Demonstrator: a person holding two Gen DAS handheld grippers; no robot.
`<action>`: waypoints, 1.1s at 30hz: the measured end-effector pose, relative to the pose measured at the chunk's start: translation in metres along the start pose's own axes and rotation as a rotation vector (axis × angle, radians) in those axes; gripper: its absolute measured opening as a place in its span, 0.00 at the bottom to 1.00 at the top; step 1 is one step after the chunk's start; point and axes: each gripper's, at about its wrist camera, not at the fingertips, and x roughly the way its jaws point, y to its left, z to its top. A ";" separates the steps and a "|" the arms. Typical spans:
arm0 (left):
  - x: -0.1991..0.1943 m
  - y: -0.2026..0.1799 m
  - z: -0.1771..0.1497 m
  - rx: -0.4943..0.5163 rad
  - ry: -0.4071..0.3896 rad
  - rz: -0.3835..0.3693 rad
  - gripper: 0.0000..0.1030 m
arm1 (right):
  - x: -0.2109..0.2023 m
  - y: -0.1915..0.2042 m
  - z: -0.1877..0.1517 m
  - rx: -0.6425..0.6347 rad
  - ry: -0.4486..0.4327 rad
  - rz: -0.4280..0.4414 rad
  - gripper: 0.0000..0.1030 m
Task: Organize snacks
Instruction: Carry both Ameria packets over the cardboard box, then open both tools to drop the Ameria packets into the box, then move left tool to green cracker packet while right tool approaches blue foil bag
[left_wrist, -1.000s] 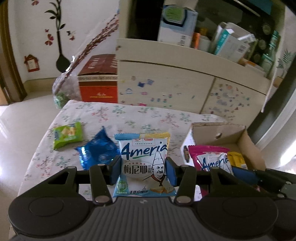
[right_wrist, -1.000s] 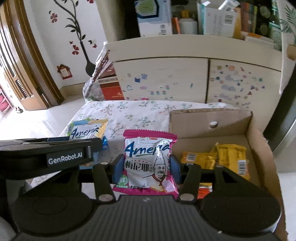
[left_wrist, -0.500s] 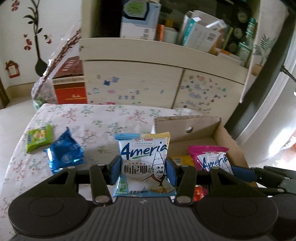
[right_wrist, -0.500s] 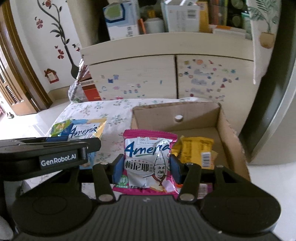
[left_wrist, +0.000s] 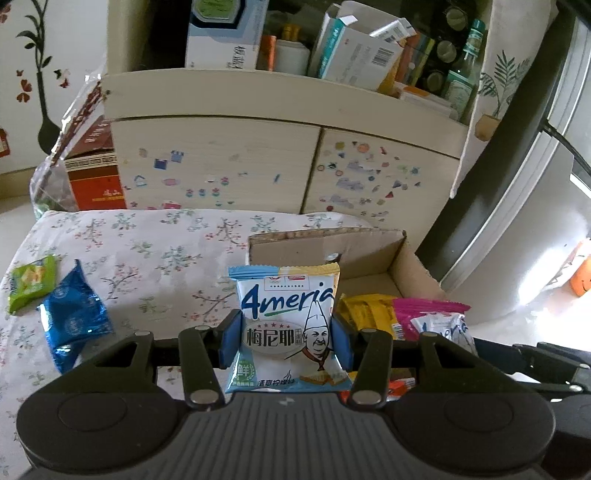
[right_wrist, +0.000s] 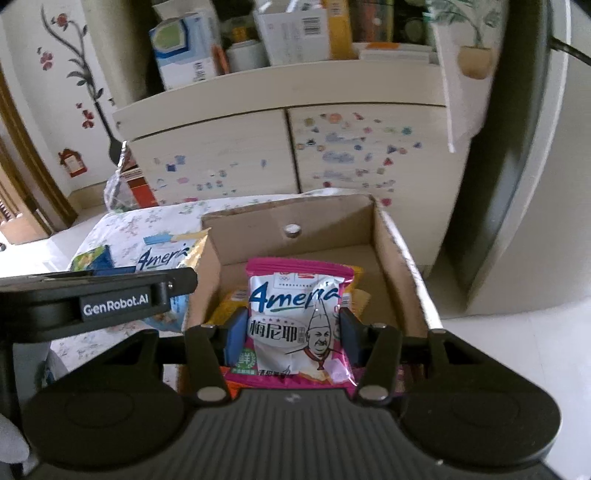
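Blue packet: the blue-and-white Ameria snack packet (left_wrist: 286, 328) stands upright, pinched between the left gripper (left_wrist: 284, 341) fingers.
Pink packet: the pink-and-white Ameria snack packet (right_wrist: 297, 323) is clamped by the right gripper (right_wrist: 291, 338) fingers, over the open brown cardboard box (right_wrist: 402, 266).
Box contents: yellow wrapped snacks (left_wrist: 365, 312).
Table: on the floral-cloth table (left_wrist: 147, 240), a crinkled blue foil pouch (left_wrist: 72, 317) and small green packet (left_wrist: 31, 282) lie at 9 o'clock.
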 end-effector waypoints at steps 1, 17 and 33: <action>0.002 -0.002 0.000 0.000 0.001 -0.007 0.54 | 0.000 -0.004 0.000 0.014 -0.001 -0.002 0.51; -0.017 0.013 0.019 -0.061 -0.074 -0.020 0.87 | -0.007 -0.013 0.008 0.122 -0.053 -0.002 0.74; -0.044 0.094 0.026 -0.117 -0.059 0.138 0.88 | 0.000 0.036 0.014 0.067 -0.058 0.117 0.74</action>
